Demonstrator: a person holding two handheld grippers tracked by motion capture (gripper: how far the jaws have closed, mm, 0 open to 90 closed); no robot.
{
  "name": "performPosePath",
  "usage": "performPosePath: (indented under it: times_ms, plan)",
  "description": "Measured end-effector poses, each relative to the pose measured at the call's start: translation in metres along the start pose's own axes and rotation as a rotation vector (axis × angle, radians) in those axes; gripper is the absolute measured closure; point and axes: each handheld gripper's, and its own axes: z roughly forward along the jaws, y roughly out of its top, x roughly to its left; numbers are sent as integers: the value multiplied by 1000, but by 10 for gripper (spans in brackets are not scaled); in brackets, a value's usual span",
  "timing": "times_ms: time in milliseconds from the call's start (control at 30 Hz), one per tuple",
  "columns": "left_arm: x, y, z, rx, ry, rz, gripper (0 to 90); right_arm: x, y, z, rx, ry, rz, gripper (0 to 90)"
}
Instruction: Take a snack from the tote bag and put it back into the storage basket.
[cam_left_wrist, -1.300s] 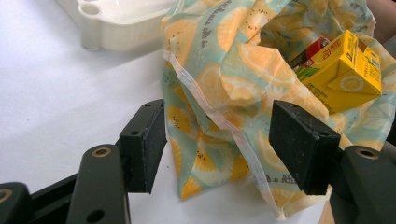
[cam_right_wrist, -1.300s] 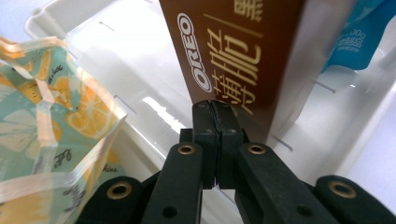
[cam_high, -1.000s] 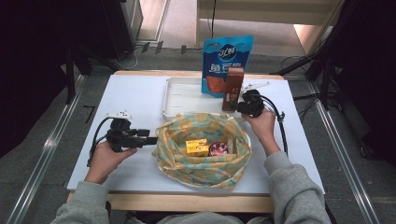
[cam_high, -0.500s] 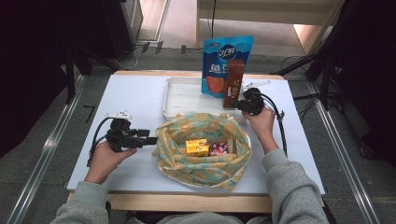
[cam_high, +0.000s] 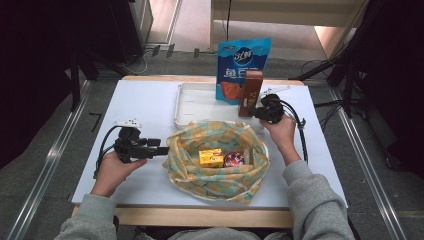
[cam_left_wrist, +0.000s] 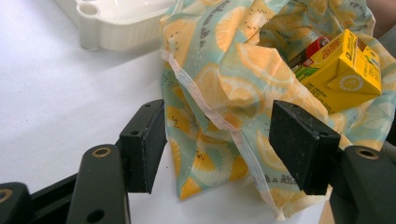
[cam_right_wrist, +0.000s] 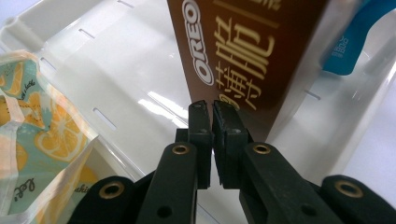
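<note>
Job: it looks like packing snacks from the white tray (cam_high: 195, 102) into the cloth bag (cam_high: 216, 177) with the orange-slice print.

Table: big and white (cam_high: 140, 95). The tray sits at the far side and the bag sits near the person, with its far edge touching the tray.

Blue pouch: the biggest snack (cam_high: 243, 62). It stands up in the tray, so it is not packed yet.

Brown box: a tall Oreo cookie box (cam_high: 250, 92). It stands in the tray too, right in front of the pouch. I think it goes in next.

Already in the bag: a yellow drink carton (cam_high: 210, 157) and a small red round thing (cam_high: 234, 159) beside it.

Right gripper: it (cam_right_wrist: 212, 114) is right up against the low part of the brown box. Its two black jaws are pressed together with nothing between them, so the box is not grabbed.

Left gripper: it (cam_left_wrist: 217, 135) has its jaws wide apart, one on each side of the bag's folded edge. They do not pinch the cloth.

Done so far: two small things packed, about half.

Left to do: the box and the pouch.
</note>
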Motion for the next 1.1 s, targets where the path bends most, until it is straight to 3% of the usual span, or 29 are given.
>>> performPosePath:
  times_ms: [833, 1100]
  plan:
    - [0, 0, -1, -2, 2, 1, 376, 7, 3, -12, 3, 34, -1, 869]
    - [0, 0, -2, -4, 2, -2, 376, 13, 5, -24, 3, 43, -8, 857]
